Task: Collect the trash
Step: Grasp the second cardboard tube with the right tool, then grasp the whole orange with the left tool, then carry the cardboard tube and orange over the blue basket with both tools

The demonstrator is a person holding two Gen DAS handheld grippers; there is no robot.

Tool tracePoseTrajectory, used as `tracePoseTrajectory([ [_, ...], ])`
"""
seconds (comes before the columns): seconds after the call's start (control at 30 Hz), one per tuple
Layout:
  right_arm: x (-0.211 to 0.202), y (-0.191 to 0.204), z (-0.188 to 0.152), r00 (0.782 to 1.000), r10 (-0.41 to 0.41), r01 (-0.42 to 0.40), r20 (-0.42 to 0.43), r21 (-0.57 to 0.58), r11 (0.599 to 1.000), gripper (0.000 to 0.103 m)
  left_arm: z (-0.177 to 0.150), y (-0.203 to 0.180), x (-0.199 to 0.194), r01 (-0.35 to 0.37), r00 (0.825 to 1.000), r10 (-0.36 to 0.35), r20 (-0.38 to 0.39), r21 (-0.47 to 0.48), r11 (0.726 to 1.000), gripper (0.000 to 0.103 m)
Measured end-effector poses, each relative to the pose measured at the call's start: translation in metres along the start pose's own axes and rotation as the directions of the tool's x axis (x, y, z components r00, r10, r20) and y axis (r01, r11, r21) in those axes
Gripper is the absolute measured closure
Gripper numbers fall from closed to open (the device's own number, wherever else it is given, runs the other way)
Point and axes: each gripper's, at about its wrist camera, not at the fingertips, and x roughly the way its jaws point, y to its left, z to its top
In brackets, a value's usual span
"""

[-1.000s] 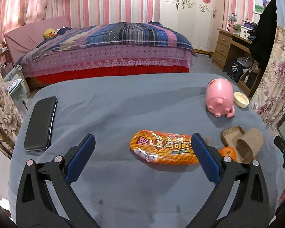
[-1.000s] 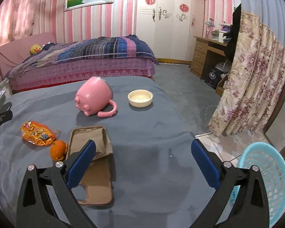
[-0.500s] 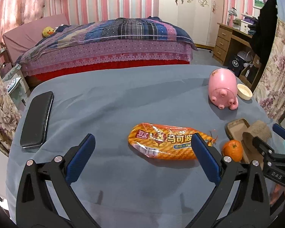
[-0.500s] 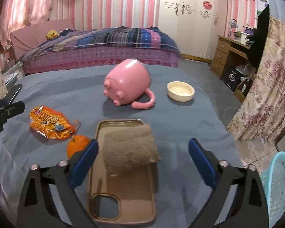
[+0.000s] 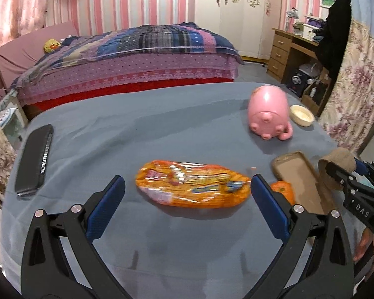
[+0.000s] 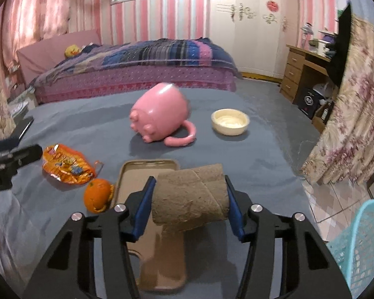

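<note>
The right gripper (image 6: 189, 201), low centre of its frame, has its jaws clamped across a light, crushable cardboard roll (image 6: 190, 198). The left gripper (image 5: 187, 199) hangs wide open over the crinkly snack wrapper (image 5: 192, 186); pinch its middle.

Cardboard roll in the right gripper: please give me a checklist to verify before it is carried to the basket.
1. Right gripper shut on the cardboard roll: ok.
2. Roll lifted clear of the phone case: cannot tell.
3. Blue basket in view, low at the right: ok.
4. Path toward the basket free of the pink pig mug and cream bowl: ok.
5. Left gripper open, holding nothing: ok.
6. Snack wrapper still on the table, waiting: ok.
</note>
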Motion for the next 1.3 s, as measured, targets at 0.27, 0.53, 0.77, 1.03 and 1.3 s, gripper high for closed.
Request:
tracePoseTrajectory([
  [0.27, -0.025, -0.042, -0.003, 0.998, -0.055, 0.052, 0.035, 0.072, 0.996, 0.050, -0.016, -0.066, 0.009, 0.084, 0.996, -0.083, -0.028, 0.063, 0.994, 0.007],
  [0.53, -0.025, -0.067, -0.006, 0.997, -0.064, 0.059, 0.034, 0.132, 0.989, 0.050, -0.028, -0.089, 0.031, 0.107, 0.991, -0.098, -0.094, 0.089, 0.990, 0.031],
  [0.77, -0.022, -0.075, -0.009, 0.998, -0.061, 0.055, 0.032, 0.158, 0.986, 0.050, -0.025, -0.090, 0.038, 0.219, 0.971, -0.210, -0.119, 0.068, 0.973, 0.074],
  [1.03, -0.025, -0.079, -0.009, 0.997, -0.062, 0.053, 0.045, 0.179, 0.982, 0.050, -0.014, -0.083, 0.018, 0.186, 0.981, -0.181, -0.071, 0.075, 0.980, 0.077],
  [1.3, -0.029, -0.079, -0.010, 0.997, -0.064, 0.054, 0.052, 0.178, 0.983, 0.051, 0.000, -0.100, -0.006, 0.118, 0.993, -0.118, -0.008, 0.110, 0.987, 0.077],
])
